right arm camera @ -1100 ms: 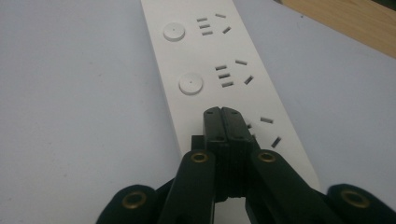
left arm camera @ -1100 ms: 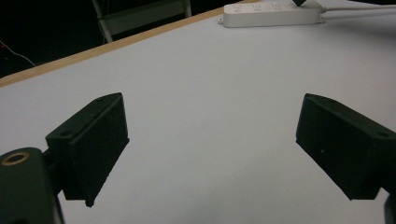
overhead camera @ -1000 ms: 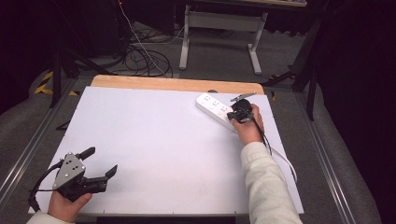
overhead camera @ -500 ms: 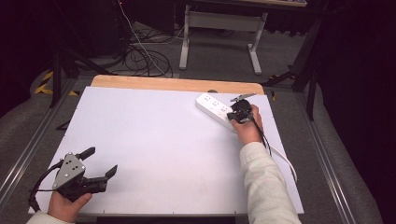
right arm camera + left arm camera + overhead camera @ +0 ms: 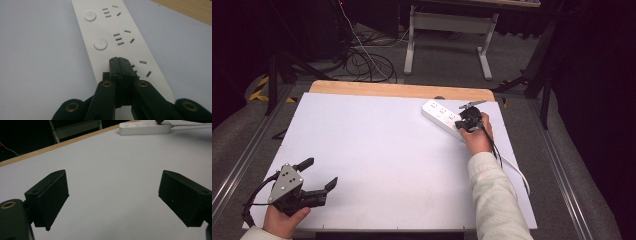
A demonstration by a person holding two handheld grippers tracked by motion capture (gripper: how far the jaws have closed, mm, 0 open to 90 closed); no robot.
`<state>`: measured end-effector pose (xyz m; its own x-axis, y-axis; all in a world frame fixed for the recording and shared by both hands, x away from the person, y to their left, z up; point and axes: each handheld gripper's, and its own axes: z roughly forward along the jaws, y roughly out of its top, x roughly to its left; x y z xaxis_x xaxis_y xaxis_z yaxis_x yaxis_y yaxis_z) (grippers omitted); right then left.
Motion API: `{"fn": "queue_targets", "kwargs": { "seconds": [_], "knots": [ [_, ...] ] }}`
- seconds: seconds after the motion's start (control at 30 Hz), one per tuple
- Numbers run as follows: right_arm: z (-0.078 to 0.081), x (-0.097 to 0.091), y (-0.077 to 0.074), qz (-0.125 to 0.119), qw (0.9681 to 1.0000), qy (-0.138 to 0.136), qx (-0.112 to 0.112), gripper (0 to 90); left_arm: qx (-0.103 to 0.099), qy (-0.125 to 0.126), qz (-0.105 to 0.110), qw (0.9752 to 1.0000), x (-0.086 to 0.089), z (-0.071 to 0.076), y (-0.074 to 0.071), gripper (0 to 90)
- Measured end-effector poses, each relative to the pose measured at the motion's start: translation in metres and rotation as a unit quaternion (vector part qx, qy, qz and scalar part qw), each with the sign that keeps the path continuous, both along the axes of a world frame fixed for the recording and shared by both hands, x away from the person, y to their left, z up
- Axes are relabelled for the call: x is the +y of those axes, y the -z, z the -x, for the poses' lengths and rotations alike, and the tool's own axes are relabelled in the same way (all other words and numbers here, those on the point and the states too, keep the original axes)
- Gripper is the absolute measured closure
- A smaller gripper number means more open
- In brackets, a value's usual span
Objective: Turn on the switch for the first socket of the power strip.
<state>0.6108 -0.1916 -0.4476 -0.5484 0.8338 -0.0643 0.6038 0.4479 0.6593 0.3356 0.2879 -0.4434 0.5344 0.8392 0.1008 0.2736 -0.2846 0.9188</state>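
Seen from the high view, nothing has shifted over the last second: both hands and the power strip lie exactly where they lay in the earlier frames. The strip rests slantwise near the far right corner of the white surface, its white cord trailing back along the right edge beside the person's sleeve. The right claw is clenched, its two jaws pressed flat together with nothing between them; in the right gripper view their joined tips sit on the strip at the place where the nearest round switch would be, beside the nearest set of slots, while two more round switches stand uncovered farther along. The stillness suggests a deliberate press with the closed tips, probably toggling that switch; whether it has clicked cannot be told. The left claw is released, jaws spread wide and empty, hovering low over the near left corner, well apart from the strip.
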Motion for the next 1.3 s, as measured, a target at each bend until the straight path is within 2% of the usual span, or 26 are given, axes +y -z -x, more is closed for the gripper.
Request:
{"fn": "queue_targets", "kwargs": {
  "seconds": [0.37, 0.7, 0.93, 1.07, 1.2, 1.3],
  "knots": [
    [0.0008, 0.0021, 0.0001, 0.007, 1.0, 0.003, -0.003, 90.0, -0.001, 0.0, -0.001, 1.0, 0.0, -0.0001, 0.0, 9.8],
    [0.0008, 0.002, 0.0002, 0.002, 1.0, 0.008, 0.0, 90.0, -0.001, -0.001, 0.0, 1.0, 0.0, 0.0001, -0.0001, 9.8],
    [0.0015, 0.0046, 0.0003, 0.012, 0.9999, 0.009, -0.001, 90.0, -0.001, -0.001, 0.001, 1.0, -0.0001, 0.0003, -0.0001, 9.8],
    [0.0014, 0.0037, 0.0006, 0.006, 0.9999, 0.012, 0.0, 90.0, -0.002, 0.0, 0.0, 1.0, 0.0004, 0.0005, -0.0003, 9.8],
    [0.0035, 0.0051, -0.002, 0.022, 0.9996, 0.007, -0.014, 90.0, 0.0, 0.0, 0.003, 1.0, 0.001, -0.0001, -0.0005, 9.8],
    [0.0061, 0.002, -0.0082, -0.008, 0.9996, 0.006, -0.027, 90.0, 0.001, 0.0, 0.003, 1.0, 0.0, -0.0011, 0.0, 9.8]
  ]
}}
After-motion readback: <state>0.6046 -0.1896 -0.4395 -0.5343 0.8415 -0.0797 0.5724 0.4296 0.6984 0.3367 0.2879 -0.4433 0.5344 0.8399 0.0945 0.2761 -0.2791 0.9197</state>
